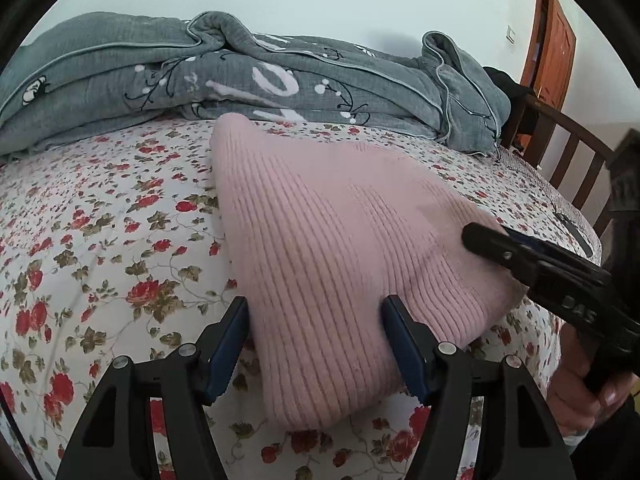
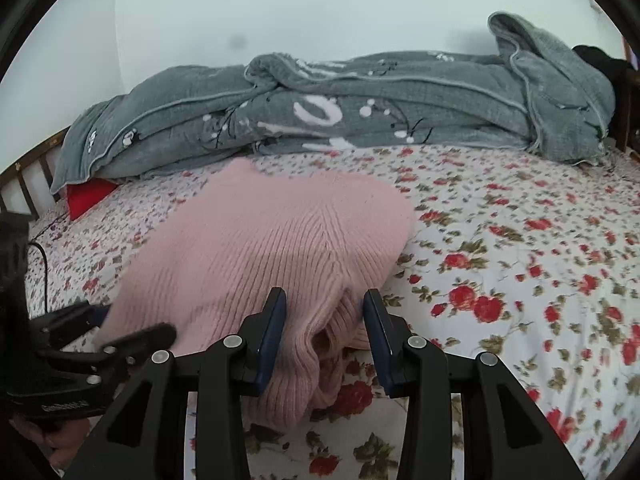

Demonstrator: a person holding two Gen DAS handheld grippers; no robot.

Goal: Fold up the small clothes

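A pink ribbed sweater [image 1: 340, 220] [image 2: 260, 240], folded over on itself, lies on the flowered bedsheet [image 1: 100, 240] [image 2: 520, 260]. My left gripper [image 1: 315, 312] straddles the sweater's near left corner. Its jaws stand wide, and the knit between them is flat and unpinched. From the right wrist view this left gripper [image 2: 124, 324] shows at the lower left, at the sweater's edge. My right gripper [image 2: 324, 300] is closed on a bunched fold at the sweater's near right corner. In the left wrist view the right gripper [image 1: 496, 238] clamps the sweater's right edge.
A crumpled grey quilt [image 1: 280, 80] [image 2: 360, 96] fills the far side of the bed. A red item [image 2: 86, 196] pokes out from under it. A wooden bed rail [image 1: 568, 152] [image 2: 32, 176] runs along one end, beyond it a brown door [image 1: 556, 48]. A hand [image 1: 576, 400] holds the right gripper.
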